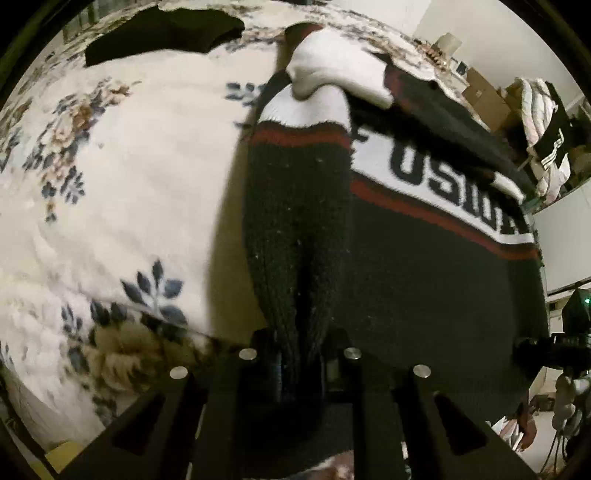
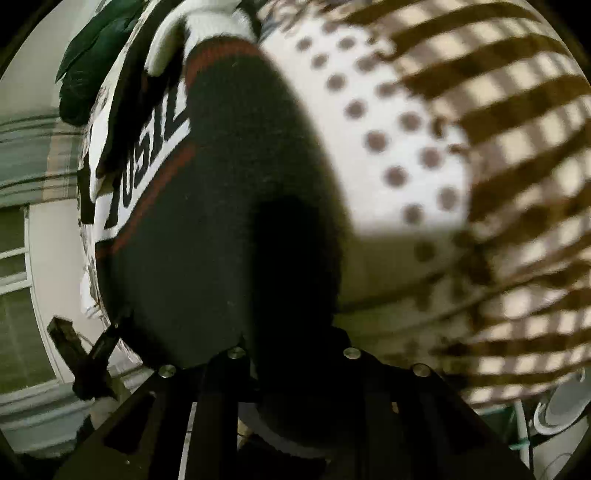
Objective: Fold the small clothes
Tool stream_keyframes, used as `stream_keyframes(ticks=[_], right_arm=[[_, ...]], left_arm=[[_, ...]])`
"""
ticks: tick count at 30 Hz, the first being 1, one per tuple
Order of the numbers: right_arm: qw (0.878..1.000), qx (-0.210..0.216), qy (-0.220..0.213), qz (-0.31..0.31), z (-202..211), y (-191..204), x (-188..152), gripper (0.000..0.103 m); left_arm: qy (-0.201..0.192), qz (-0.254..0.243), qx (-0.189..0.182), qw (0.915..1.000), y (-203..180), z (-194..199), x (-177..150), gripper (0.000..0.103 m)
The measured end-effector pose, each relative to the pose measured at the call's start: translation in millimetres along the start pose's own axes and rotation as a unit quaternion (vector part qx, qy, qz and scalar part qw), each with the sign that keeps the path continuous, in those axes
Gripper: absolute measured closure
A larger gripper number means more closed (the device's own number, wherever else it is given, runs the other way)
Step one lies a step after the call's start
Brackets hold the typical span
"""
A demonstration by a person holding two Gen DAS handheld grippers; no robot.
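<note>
Left wrist: floral bedspread (image 1: 122,177), cardboard boxes (image 1: 484,96) by white wall (image 1: 498,33).

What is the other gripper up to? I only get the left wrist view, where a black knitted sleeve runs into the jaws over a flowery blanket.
Observer: The right gripper is closed on a dark fold of the same sweater.
Operator: Is anything lying next to it over there?
Observer: Yes, a white cloth with brown dots lies right beside the sweater.
Operator: And past that?
Observer: Brown-and-cream checked fabric borders the dotted area. I cannot tell whether it is a separate piece.
</note>
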State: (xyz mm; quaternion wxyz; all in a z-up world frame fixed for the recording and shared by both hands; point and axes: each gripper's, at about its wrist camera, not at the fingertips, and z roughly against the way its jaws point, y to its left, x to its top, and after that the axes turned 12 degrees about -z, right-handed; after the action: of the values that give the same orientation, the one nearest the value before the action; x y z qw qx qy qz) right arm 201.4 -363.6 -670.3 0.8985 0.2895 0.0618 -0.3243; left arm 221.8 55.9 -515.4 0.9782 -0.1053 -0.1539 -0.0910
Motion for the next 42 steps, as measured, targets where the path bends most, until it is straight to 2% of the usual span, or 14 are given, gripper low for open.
stream_keyframes(ticks=[6,8,10,14,16,19,21,22,23,24,28,33,38,42], right_arm=[[0.999,-0.017,-0.020,0.025,38.2,-3.4,11.5,0.084],[0.999,-0.019,-0.014,0.036,42.4,-7.0,19.0,0.083],[1.000,-0.005,0.004,0.023,35.5,-12.2,23.8,0.074],[1.000,-0.009,0.030,0.004,9.5,-22.2,25.5,0.059],[0.999,0.002,0.035,0.000,6.7,-36.0,20.4,0.043],[0.999,0.015,0.046,-0.009,0.4,-54.1,11.5,0.039],[0.999,0.032,0.040,-0.018,-0.2,-63.9,7.1,0.039],[0.998,0.039,0.035,-0.026,1.6,-67.1,6.5,0.042],[0.998,0.048,0.024,-0.038,6.0,-70.8,5.0,0.051],[0.998,0.054,0.017,-0.042,10.1,-73.3,3.0,0.082],[0.998,0.059,0.015,-0.024,27.1,-53.8,-11.3,0.085],[0.997,0.081,0.003,0.014,68.6,-17.4,-25.0,0.086],[0.993,0.114,-0.014,0.040,109.0,22.8,-21.6,0.086],[0.988,0.142,-0.032,0.046,137.1,52.8,-1.1,0.086]], left_arm=[[0.004,0.016,-0.015,0.9998,-2.6,4.7,7.0,0.092],[0.021,0.026,-0.027,0.9991,-1.2,-12.3,10.0,0.088],[0.037,0.045,-0.028,0.9979,6.5,-27.4,7.7,0.084],[0.043,0.106,-0.104,0.9880,28.5,-45.1,-5.3,0.052],[0.058,0.109,-0.119,0.9852,29.0,-51.3,-15.2,0.044],[0.089,0.098,-0.124,0.9834,19.8,-63.7,-30.7,0.044],[0.088,0.093,-0.114,0.9852,12.9,-63.8,-37.8,0.046],[0.079,0.092,-0.107,0.9869,9.6,-59.7,-39.2,0.060],[0.079,0.091,-0.100,0.9877,6.2,-56.8,-40.9,0.087],[0.079,0.092,-0.095,0.9880,3.0,-53.2,-40.2,0.087],[0.053,0.090,-0.082,0.9912,-4.6,-25.0,-31.3,0.089],[0.009,0.093,-0.094,0.9911,-5.4,27.7,-3.8,0.089],[-0.041,0.141,-0.129,0.9807,6.3,67.0,41.8,0.090],[-0.081,0.173,-0.139,0.9717,9.6,73.7,96.0,0.090]])
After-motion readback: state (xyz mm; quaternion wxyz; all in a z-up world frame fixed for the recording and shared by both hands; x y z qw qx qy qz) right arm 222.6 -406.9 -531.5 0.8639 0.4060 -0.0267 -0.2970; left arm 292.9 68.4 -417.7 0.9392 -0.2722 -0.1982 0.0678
